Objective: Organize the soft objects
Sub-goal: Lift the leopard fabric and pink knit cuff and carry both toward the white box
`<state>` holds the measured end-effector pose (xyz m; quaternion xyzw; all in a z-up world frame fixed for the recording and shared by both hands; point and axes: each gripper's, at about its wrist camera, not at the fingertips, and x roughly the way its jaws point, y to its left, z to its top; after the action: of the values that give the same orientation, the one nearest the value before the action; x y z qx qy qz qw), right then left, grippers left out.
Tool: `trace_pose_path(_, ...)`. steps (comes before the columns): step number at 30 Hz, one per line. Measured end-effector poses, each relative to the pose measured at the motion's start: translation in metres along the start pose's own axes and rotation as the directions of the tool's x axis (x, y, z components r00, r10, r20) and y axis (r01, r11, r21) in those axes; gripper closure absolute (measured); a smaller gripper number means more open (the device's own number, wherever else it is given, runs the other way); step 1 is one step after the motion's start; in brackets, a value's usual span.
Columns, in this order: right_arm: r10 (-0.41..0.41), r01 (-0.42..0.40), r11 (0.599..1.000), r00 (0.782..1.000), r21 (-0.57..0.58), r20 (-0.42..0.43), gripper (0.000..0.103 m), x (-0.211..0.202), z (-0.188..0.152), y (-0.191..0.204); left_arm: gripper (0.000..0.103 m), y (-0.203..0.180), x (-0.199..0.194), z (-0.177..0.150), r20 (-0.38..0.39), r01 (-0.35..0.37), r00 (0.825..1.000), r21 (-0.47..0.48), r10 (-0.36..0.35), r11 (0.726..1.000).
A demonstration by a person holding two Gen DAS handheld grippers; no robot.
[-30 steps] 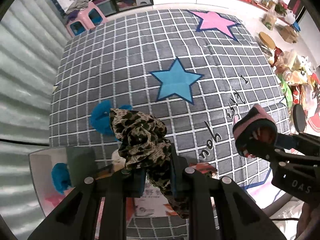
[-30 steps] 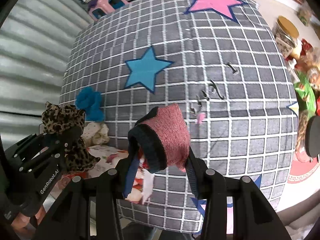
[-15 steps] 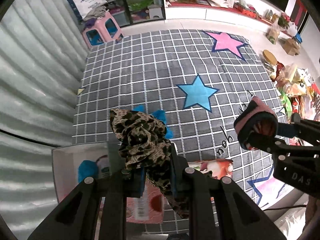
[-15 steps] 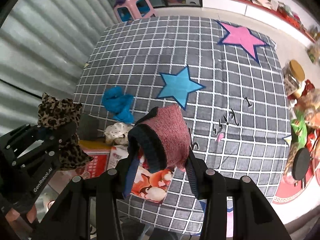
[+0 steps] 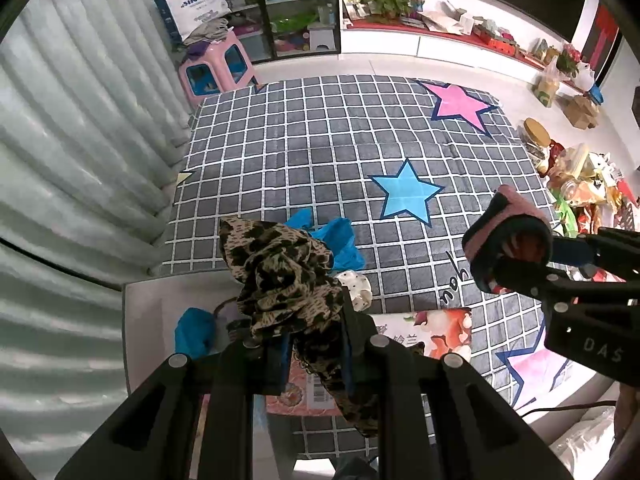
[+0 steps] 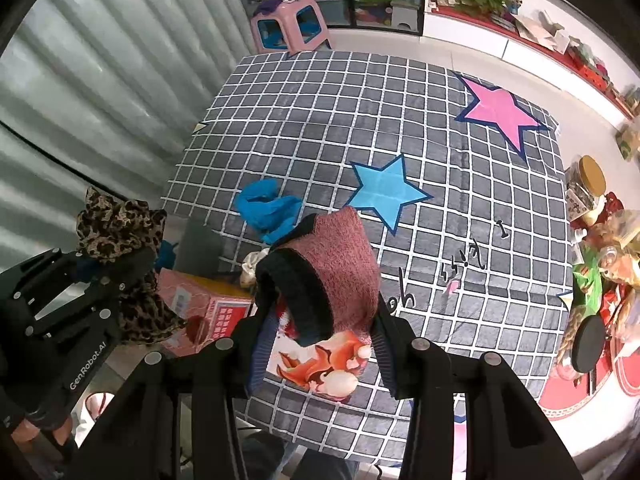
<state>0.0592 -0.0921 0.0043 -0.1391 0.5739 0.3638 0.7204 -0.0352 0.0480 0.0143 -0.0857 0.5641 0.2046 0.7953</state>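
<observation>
Grey checked mat [image 5: 320,152] with stars spans the floor; a printed box [image 6: 208,304] lies at its near edge. Right gripper [image 6: 320,312] is clamped on a pink-and-navy sock [image 6: 340,272]; left gripper [image 5: 314,344] pinches a leopard-print scrunchie [image 5: 280,272], both above the mat; a blue cloth [image 6: 266,210] lies on it.

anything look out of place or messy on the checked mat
Slightly messy: a crumpled blue cloth and a small white spotted piece lie loose on the checked mat by the printed boxes. Nothing looks spilled or damaged.
</observation>
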Motion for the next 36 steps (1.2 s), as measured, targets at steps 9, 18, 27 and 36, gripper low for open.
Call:
trace_pose_path(9, -0.001, 0.001, 1.000, 1.000, -0.017, 0.001, 0.057, -0.006, -0.013, 0.023, 0.082, 0.013, -0.013, -0.016, 0.018, 0.014, 1.000, -0.011, -0.014, 1.000)
trace_pose_path(18, 0.007, -0.007, 0.999, 1.000, -0.039, -0.004, 0.057, -0.008, -0.027, 0.051, 0.082, 0.029, -0.021, -0.038, 0.023, 0.018, 1.000, -0.035, -0.017, 0.999)
trace_pose_path(27, 0.026, -0.028, 0.996, 0.999, -0.090, -0.018, 0.057, -0.003, -0.034, 0.088, 0.082, 0.058, -0.028, -0.061, 0.025, 0.004, 1.000, -0.084, -0.002, 0.996)
trace_pose_path(36, 0.046, -0.053, 0.984, 0.998, -0.171, -0.042, 0.057, 0.006, -0.033, 0.133, 0.082, 0.092, -0.029, -0.083, 0.014, -0.018, 1.000, -0.161, 0.020, 0.987)
